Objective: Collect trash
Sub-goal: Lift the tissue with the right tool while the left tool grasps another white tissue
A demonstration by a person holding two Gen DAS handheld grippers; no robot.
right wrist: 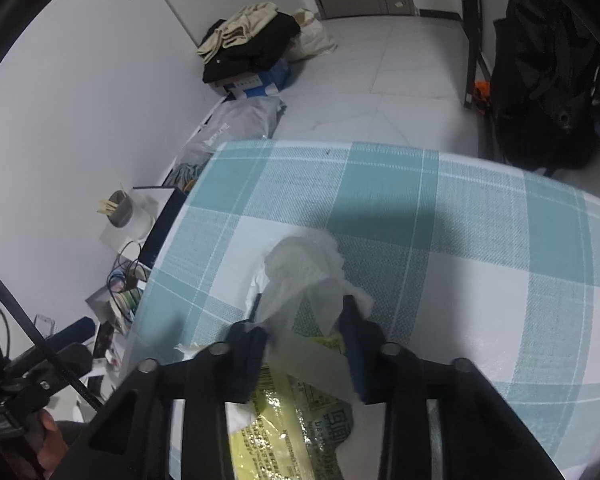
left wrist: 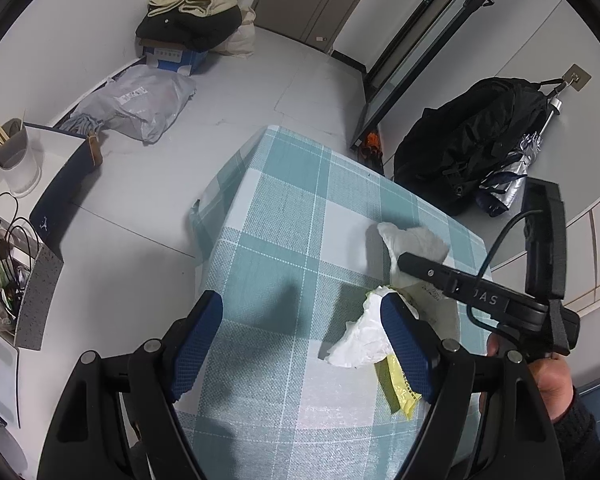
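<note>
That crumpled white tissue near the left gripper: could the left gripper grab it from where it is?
Probably yes. The left gripper is open, and the tissue lies on the tablecloth beside its right finger, nothing blocking it.

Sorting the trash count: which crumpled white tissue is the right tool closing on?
The far tissue, between the right tool's pads; the other tissue lies beside the left tool.

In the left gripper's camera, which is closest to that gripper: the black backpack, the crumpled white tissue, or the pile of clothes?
From the left gripper:
1. Crumpled white tissue, on the table beside its right finger.
2. Black backpack, hanging on the right wall.
3. Pile of clothes, far back on the floor.
</note>
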